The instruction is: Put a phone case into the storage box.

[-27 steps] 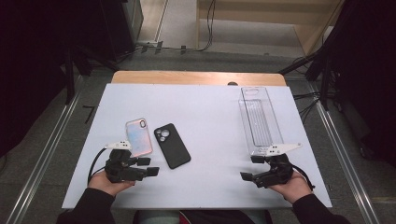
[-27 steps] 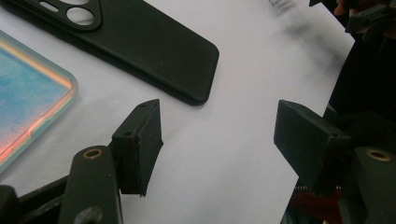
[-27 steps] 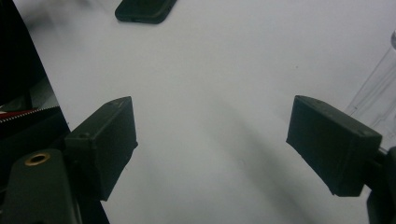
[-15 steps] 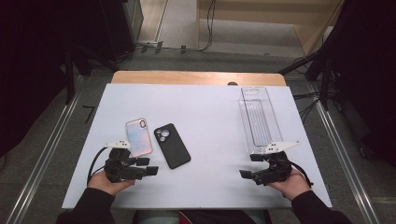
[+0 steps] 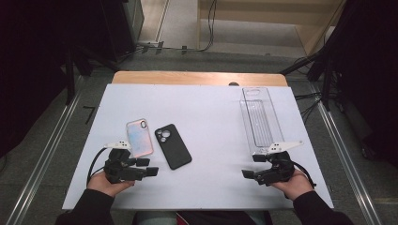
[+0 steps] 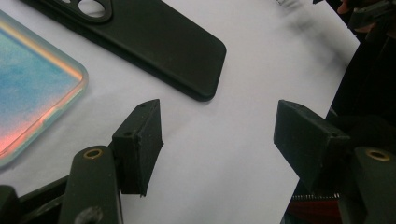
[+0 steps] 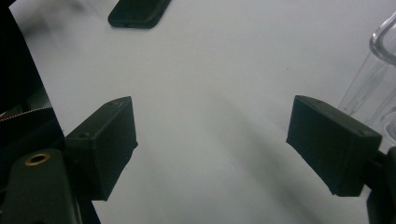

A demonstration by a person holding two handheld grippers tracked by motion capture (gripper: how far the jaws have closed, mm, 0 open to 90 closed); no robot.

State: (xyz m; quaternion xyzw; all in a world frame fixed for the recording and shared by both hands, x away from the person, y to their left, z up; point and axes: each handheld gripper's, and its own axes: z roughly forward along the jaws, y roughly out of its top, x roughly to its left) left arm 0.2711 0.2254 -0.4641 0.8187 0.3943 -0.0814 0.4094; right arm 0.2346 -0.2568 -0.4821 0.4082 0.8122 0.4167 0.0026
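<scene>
My left gripper (image 5: 151, 171) has its jaws apart and empty, and the black phone case (image 6: 154, 44) lies just ahead, long side slanting across them, much nearer than to my open right gripper (image 5: 246, 174)

2 phone cases (image 5: 140, 137) (image 5: 172, 146) side by side, table (image 5: 211, 108) left; tray (image 5: 261, 119) far right

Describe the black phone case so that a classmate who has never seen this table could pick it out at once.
Start at the white tabletop and look to its left half, just ahead of the left gripper. Two phone cases lie side by side there, flat and apart. The black phone case is the right-hand one, matt and dark with round camera holes, while its neighbour, the iridescent case, shimmers pink and blue.
</scene>
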